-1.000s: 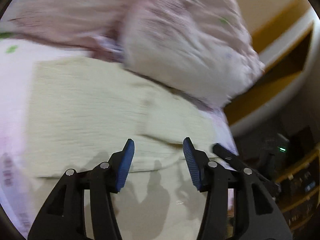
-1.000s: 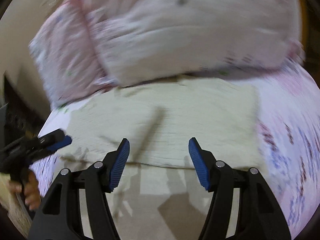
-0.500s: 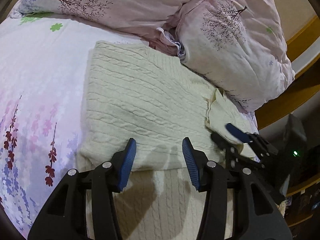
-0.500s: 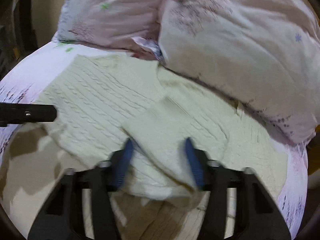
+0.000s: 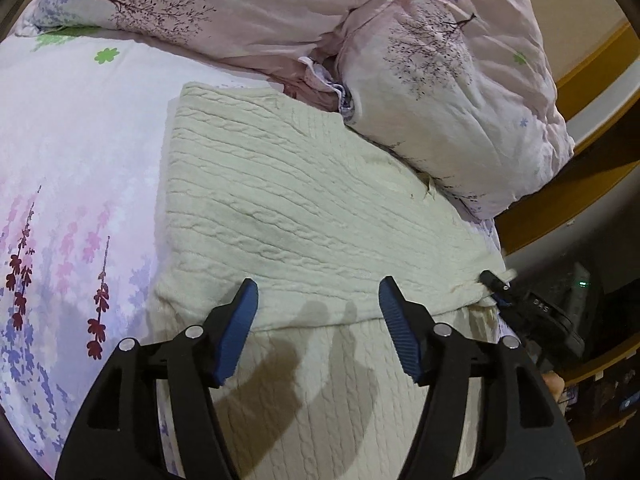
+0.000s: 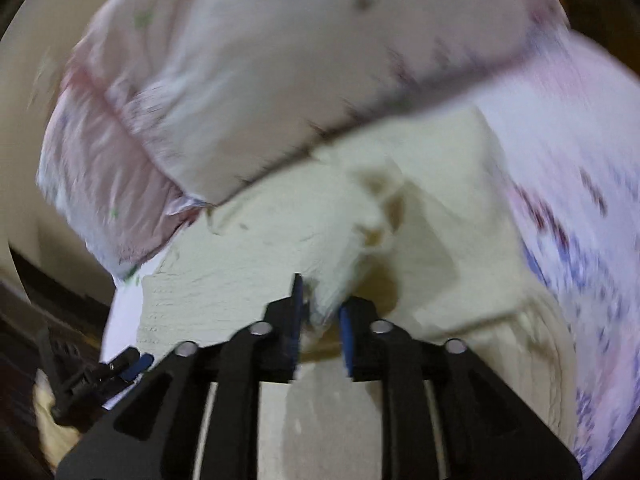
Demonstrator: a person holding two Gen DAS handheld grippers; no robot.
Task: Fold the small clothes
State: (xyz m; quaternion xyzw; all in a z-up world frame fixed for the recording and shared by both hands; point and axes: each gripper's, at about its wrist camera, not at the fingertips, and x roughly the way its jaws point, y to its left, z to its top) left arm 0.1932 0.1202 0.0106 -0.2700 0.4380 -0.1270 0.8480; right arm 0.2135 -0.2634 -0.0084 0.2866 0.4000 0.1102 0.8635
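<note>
A cream cable-knit sweater (image 5: 304,216) lies partly folded on the floral bed sheet (image 5: 68,168). My left gripper (image 5: 316,312) is open and empty, hovering over the folded edge near the sweater's middle. My right gripper (image 6: 320,312) is shut on a raised fold of the sweater (image 6: 336,276); that view is blurred by motion. The right gripper also shows in the left wrist view (image 5: 516,304) at the sweater's right edge. The left gripper shows at the lower left of the right wrist view (image 6: 120,364).
Two pink floral pillows (image 5: 452,76) lie against the far side of the sweater. The bed's right edge drops off beside a wooden frame (image 5: 592,152) and dark shelving (image 5: 592,392).
My right gripper has closed on a fold of the sweater and is moving with it. The left gripper has come closer over the sweater and stays open.
</note>
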